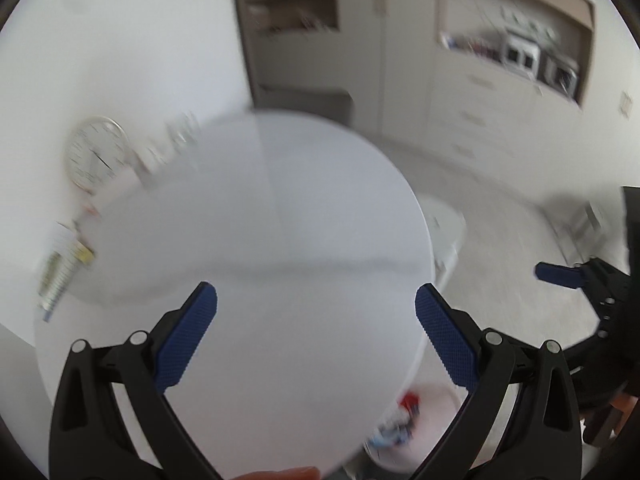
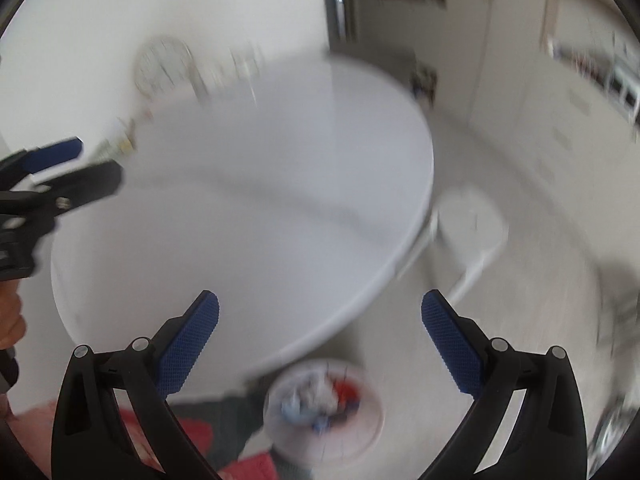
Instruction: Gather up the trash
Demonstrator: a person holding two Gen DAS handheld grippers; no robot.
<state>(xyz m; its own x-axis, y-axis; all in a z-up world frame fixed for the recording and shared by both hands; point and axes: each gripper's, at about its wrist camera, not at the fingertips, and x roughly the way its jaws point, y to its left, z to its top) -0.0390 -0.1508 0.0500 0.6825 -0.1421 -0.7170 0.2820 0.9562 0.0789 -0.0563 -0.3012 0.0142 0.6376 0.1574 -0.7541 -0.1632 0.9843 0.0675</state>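
Both views are blurred by motion. A white bin (image 2: 362, 434) stands on the floor below the round white table (image 2: 248, 184), with crumpled white, red and blue trash (image 2: 320, 398) inside. In the left wrist view the bin (image 1: 436, 404) peeks out past the table edge (image 1: 416, 364). My right gripper (image 2: 320, 322) hangs open above the table edge and the bin, nothing between its fingers. My left gripper (image 1: 316, 312) is open over the tabletop, also holding nothing. Each gripper shows in the other's view: the left gripper (image 2: 76, 168) at the left edge, the right gripper's fingers (image 1: 560, 274) at the right edge.
A round clock (image 1: 96, 152) leans against the wall at the table's back left, beside glassware (image 1: 180, 136) and some small items (image 1: 64, 264). A white stool (image 2: 468, 220) stands on the floor right of the table. Cabinets and shelves (image 1: 520, 52) line the far wall.
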